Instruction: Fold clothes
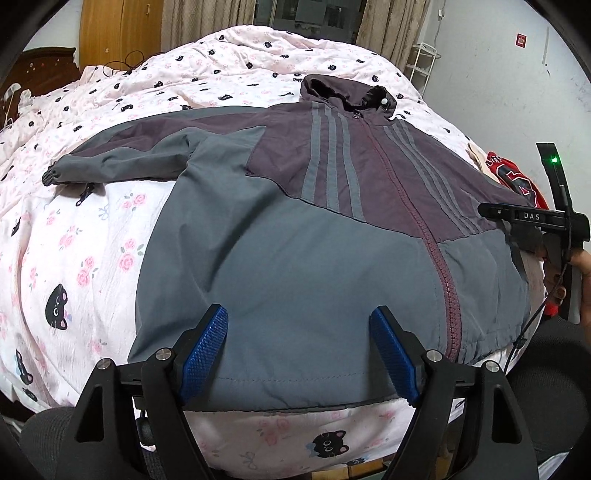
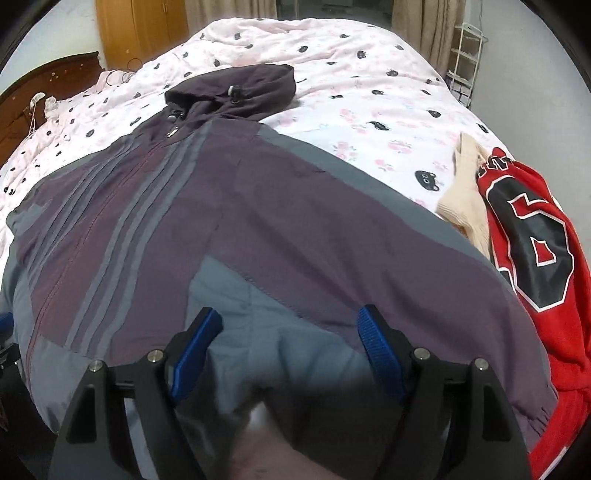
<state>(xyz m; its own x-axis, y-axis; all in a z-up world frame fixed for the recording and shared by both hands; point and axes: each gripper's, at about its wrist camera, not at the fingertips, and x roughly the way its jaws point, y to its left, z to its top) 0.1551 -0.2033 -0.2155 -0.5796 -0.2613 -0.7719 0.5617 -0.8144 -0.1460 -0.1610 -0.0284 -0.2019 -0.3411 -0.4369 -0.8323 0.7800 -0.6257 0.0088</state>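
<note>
A grey and plum hooded jacket [image 1: 314,229] is seen spread front-up on a bed covered by a pink quilt [image 1: 92,240] printed with roses and black cat faces. The zip [image 1: 424,229] is closed along the front, and grey stripes are noted to either side of it on the plum chest panel. The hood [image 2: 236,90] is turned toward the far side of the bed; the hem [image 1: 295,395] is laid close to the near edge. One sleeve [image 1: 122,158] is stretched out sideways to the left in the left wrist view, its cuff resting on the quilt. The other sleeve [image 2: 369,236] is seen running toward the near right edge in the right wrist view. The left gripper [image 1: 297,354] is held over the hem with its blue-padded jaws spread wide and nothing between them. The right gripper [image 2: 288,350] is likewise held released, jaws apart, above the lower right part of the jacket; whether the pads touch the cloth cannot be told. A red jersey [image 2: 535,258] with black and white numerals is found just beside the jacket's right sleeve, with a cream garment [image 2: 465,206] tucked against it. A wooden wardrobe [image 1: 118,33], curtains [image 1: 391,26] and a white wire rack [image 2: 465,59] are recorded beyond the bed.
</note>
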